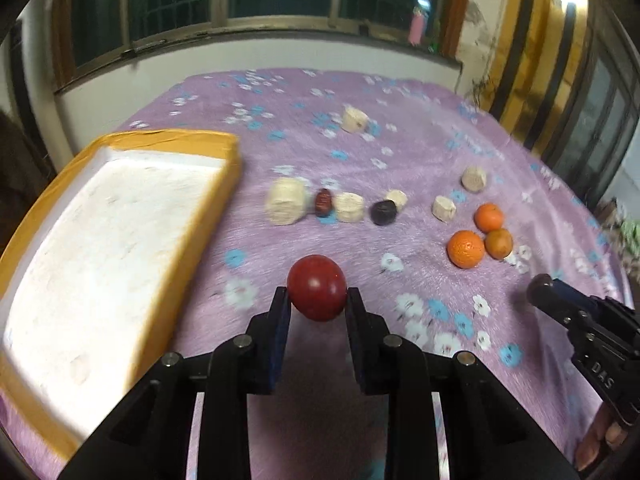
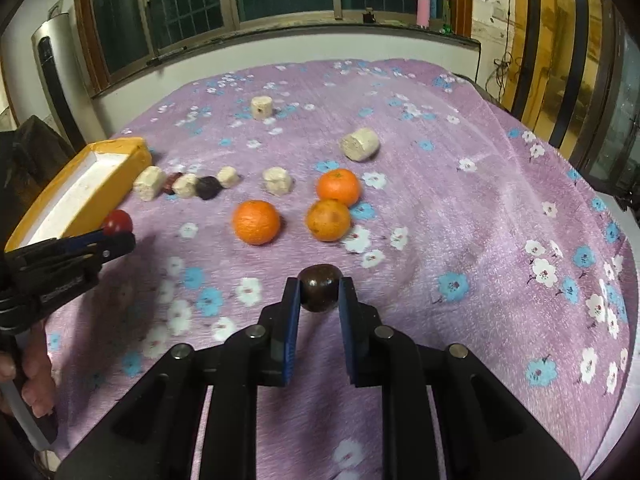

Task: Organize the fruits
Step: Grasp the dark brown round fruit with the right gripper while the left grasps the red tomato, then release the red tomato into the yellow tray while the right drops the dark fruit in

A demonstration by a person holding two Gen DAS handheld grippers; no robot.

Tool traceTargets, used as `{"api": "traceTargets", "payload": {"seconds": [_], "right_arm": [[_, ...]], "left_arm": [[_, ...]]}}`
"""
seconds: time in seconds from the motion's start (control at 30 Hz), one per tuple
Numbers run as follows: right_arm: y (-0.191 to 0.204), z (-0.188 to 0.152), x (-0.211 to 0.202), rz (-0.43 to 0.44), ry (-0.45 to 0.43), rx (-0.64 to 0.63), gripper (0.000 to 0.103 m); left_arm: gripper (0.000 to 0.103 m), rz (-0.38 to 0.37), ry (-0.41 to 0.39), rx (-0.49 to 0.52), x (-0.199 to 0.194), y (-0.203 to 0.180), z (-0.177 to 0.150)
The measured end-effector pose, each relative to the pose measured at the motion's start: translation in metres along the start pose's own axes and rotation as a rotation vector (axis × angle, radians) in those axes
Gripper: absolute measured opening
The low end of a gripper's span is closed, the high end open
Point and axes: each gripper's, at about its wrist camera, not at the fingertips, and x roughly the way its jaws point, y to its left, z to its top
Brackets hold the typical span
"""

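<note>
Left wrist view: the left gripper (image 1: 317,294) clenches a round red fruit (image 1: 317,287) between its tips. A yellow-rimmed white tray (image 1: 230,152) lies to its left; three oranges (image 1: 465,249) sit ahead to the right. To do this well, carry the fruit level over the tray's rim before letting go.

Right wrist view: the right gripper (image 2: 319,288) grasps a small dark fruit (image 2: 319,287) at its tips. The oranges lie just ahead, pale cylinders (image 2: 360,143) beyond. Keep the squeeze gentle; round fruit may slip.

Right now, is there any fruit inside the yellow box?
No, the yellow box shows only its bare white inside; the red fruit sits in the left gripper.
</note>
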Motion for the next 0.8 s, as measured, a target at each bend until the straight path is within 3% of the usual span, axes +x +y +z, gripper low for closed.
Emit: {"api": "traceTargets", "payload": {"seconds": [0.13,0.33,0.53,0.8], "right_arm": [[0.028,0.003,-0.019,0.037,-0.036,-0.035,0.021],[0.104,0.013,-0.033,0.159,-0.081,-0.125,0.021],[0.173,0.024,-0.023,0.267,-0.090,-0.194,0.021],[0.236,0.031,0.004,0.344,-0.053,-0.232,0.021]], "left_arm": [[0.027,0.007,-0.046,-0.061,-0.033,0.037,-0.008],[0.027,0.100,-0.092,-0.119,-0.059,0.096,-0.008],[0.027,0.179,-0.072,-0.200,-0.053,0.150,-0.007],[0.027,0.225,-0.050,-0.246,-0.041,0.180,-0.007]]}}
